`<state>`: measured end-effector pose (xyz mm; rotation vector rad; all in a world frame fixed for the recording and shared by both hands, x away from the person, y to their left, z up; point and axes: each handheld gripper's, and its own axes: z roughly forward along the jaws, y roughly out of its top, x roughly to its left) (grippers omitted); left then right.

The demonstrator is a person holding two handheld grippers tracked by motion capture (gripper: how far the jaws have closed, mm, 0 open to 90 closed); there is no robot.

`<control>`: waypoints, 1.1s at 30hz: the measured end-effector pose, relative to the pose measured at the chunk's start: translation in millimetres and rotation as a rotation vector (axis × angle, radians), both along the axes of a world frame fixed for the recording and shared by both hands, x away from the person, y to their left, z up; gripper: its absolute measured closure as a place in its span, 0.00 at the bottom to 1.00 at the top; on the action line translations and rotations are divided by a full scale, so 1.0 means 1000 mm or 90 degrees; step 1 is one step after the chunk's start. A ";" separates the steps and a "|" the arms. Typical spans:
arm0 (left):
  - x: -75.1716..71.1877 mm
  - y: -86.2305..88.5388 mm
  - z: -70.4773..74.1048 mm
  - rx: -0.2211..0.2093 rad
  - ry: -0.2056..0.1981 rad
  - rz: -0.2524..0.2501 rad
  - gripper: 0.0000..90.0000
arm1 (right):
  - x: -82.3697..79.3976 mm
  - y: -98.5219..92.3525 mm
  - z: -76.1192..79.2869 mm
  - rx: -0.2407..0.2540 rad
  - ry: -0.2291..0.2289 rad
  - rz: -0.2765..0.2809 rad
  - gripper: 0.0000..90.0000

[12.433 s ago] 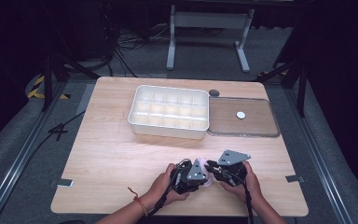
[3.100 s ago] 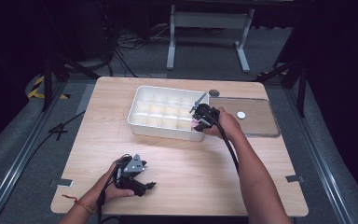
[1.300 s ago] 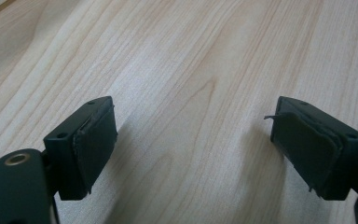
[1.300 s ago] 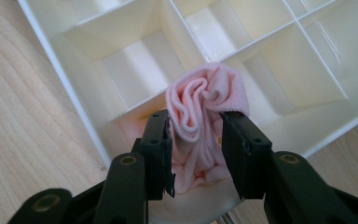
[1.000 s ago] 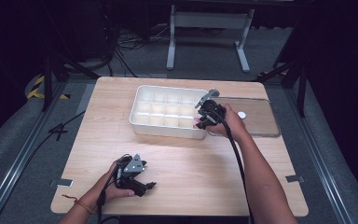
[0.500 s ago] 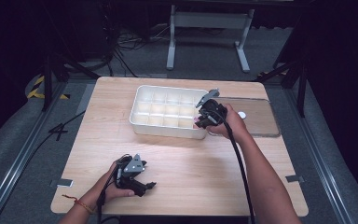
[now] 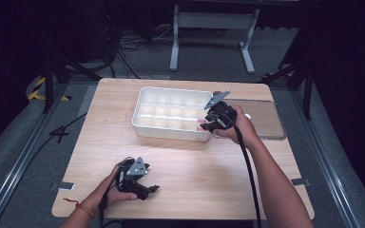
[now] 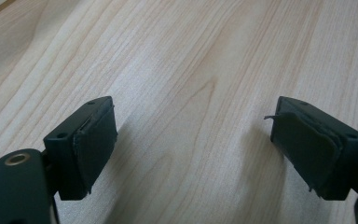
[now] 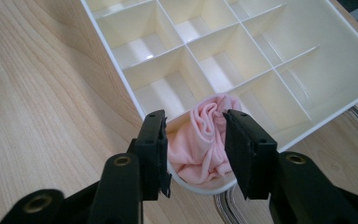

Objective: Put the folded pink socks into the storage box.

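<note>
A white compartment tray (image 7: 145, 124) stands at the table's far middle. In its near right corner compartment lies a crumpled pink cloth (image 9: 200, 135), seen as a pink speck (image 7: 201, 125) in the high view. My right gripper (image 9: 193, 119) hovers over that corner (image 7: 208, 124), one jaw on either side of the cloth. Its jaws have just been opening, and the pads stand beside the cloth without squeezing it. My left gripper (image 7: 151, 190) rests near the table's front left, open over bare wood (image 8: 193, 126).
A clear flat lid (image 7: 261, 118) lies right of the tray, just behind my right hand. The tray's other compartments (image 9: 200, 28) hold nothing. Light wood table (image 7: 195, 166) stretches between the two hands. Dark floor, cables and a metal stand lie beyond the far edge.
My right gripper has risen slightly at the tray's near right corner. The left hand has stayed put at the front left.
</note>
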<state>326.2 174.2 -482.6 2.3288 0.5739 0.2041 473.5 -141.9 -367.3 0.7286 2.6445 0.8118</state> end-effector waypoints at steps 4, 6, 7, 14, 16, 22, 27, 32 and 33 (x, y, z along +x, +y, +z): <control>0.000 0.000 0.000 -0.003 -0.001 0.001 0.16 | -0.004 -0.002 0.002 0.009 -0.001 0.007 0.60; 0.000 0.000 0.000 -0.002 -0.002 0.002 0.16 | -0.007 -0.003 0.003 0.005 -0.010 0.006 0.58; 0.000 0.000 0.000 -0.002 -0.002 0.002 0.16 | -0.008 -0.004 0.004 0.005 -0.012 0.008 0.57; 0.000 0.000 0.000 -0.001 0.000 0.000 0.16 | -0.016 -0.007 0.007 -0.001 -0.029 0.009 0.54; 0.000 0.000 0.000 -0.001 0.000 0.000 0.16 | -0.020 -0.008 0.009 -0.001 -0.035 0.013 0.53; 0.000 0.000 0.000 -0.002 -0.003 0.002 0.16 | -0.026 -0.011 0.014 0.001 -0.046 0.015 0.51; 0.000 0.000 -0.001 -0.003 -0.002 0.002 0.16 | -0.032 -0.015 0.016 0.007 -0.050 0.015 0.49; 0.000 0.000 0.000 -0.002 -0.003 0.002 0.16 | -0.039 -0.018 0.015 -0.003 -0.059 0.016 0.45; 0.000 0.000 -0.001 -0.003 -0.002 0.002 0.16 | -0.040 -0.019 0.015 -0.002 -0.059 0.014 0.45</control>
